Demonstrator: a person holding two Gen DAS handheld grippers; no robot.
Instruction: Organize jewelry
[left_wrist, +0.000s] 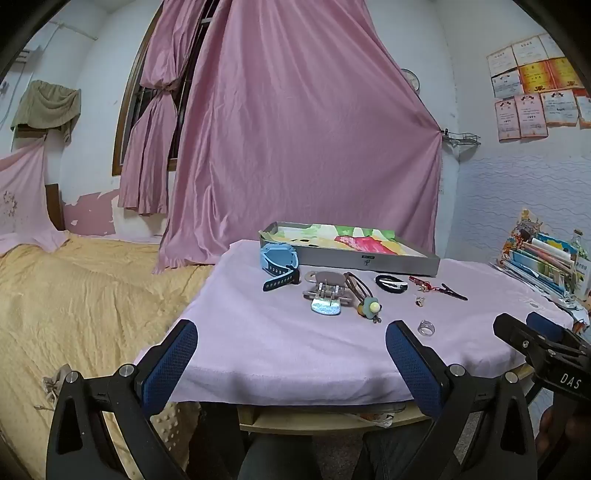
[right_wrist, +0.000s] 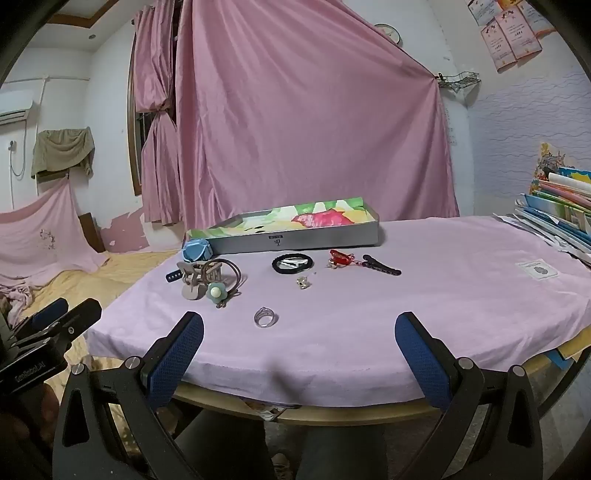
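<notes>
Setting: a bedroom with pink curtains (left_wrist: 295, 129); a table draped in a pink cloth (right_wrist: 406, 314), a yellow-covered bed (left_wrist: 74, 295) at its left.

Container: a shallow metal tray (right_wrist: 295, 240) with a bright floral lining is set at the far edge of the cloth.

Items, laid loose in front of the tray:
- Blue wristwatch (left_wrist: 279, 260), touching the tray. Judged bulkiest; best taken by the strap.
- Beige claw clip (left_wrist: 327, 286). Rigid; graspable across the body.
- Brown hair tie with flower bead (left_wrist: 371, 306). Soft, light.
- Black hair tie (right_wrist: 292, 264).
- Red charm (right_wrist: 340, 258) and dark hair clip (right_wrist: 382, 267). Thin, flat.
- Silver ring (right_wrist: 266, 317), nearest. Judged small, hard, slippery; pinched across the band.

Tools: left gripper (left_wrist: 291, 352) and right gripper (right_wrist: 299, 343) are held at the near edge, jaws spread wide, nothing between them.
</notes>
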